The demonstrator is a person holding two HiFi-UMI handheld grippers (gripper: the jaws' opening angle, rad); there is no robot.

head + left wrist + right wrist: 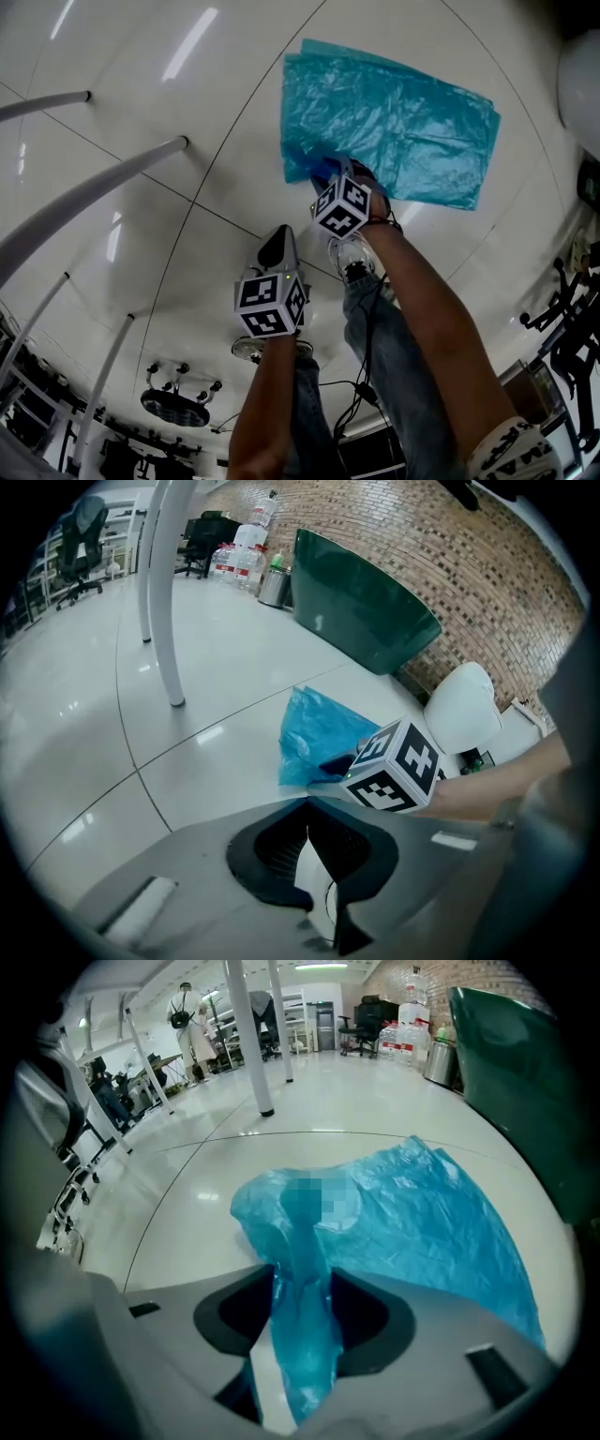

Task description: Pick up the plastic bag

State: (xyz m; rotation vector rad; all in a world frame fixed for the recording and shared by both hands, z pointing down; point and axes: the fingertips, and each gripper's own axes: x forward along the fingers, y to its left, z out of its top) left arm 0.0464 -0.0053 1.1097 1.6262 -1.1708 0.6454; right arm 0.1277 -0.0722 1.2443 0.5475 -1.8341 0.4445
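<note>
Nearest me, the left tongs (pixel 279 242) hung clenched and empty mid-frame, while the right tongs (pixel 298 1340) gripped a bunched corner of the plastic bag (pixel 394 122) lying on the floor (pixel 169 131) upper right; I judged that slick fold could slip out on a quick lift.

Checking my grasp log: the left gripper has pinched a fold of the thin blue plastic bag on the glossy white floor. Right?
Wrong gripper. The right gripper, not the left gripper, has pinched a fold of the thin blue plastic bag on the glossy white floor; the right gripper view shows the fold between its jaws.
</note>
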